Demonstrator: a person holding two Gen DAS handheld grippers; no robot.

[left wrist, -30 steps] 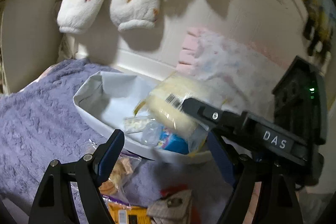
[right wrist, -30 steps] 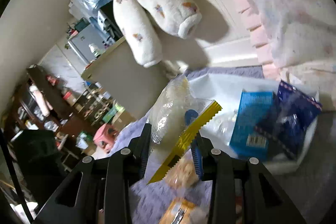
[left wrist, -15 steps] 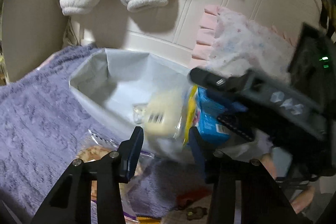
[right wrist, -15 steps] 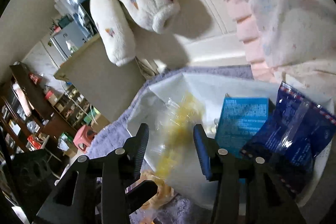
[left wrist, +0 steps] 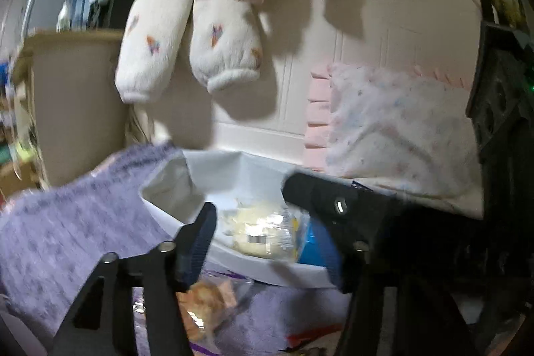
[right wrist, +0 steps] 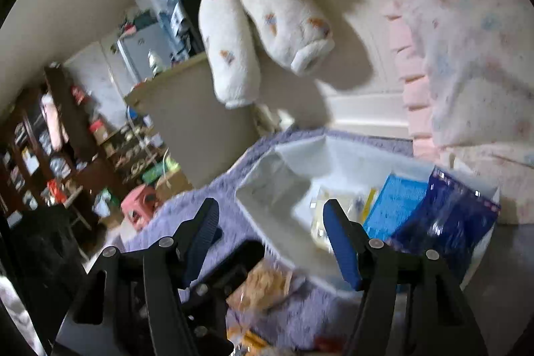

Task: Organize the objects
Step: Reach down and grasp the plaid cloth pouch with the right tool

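Purple fuzzy blanket (left wrist: 66,232) on bed, white bin (right wrist: 267,212) w/ snack packs, cream headboard (left wrist: 383,32) behind. Left gripper (left wrist: 270,239) & right gripper (right wrist: 270,222) jaws just opening, both empty.

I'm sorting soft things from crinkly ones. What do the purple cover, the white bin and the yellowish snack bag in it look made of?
Purple cover: plush fleece or chenille, matte, with a nubby pile. White bin: looks like thin stiff fabric or coated sheet, creased at its corner; hard to tell. Snack bag: clear glossy plastic film, with glints and a barcode label.
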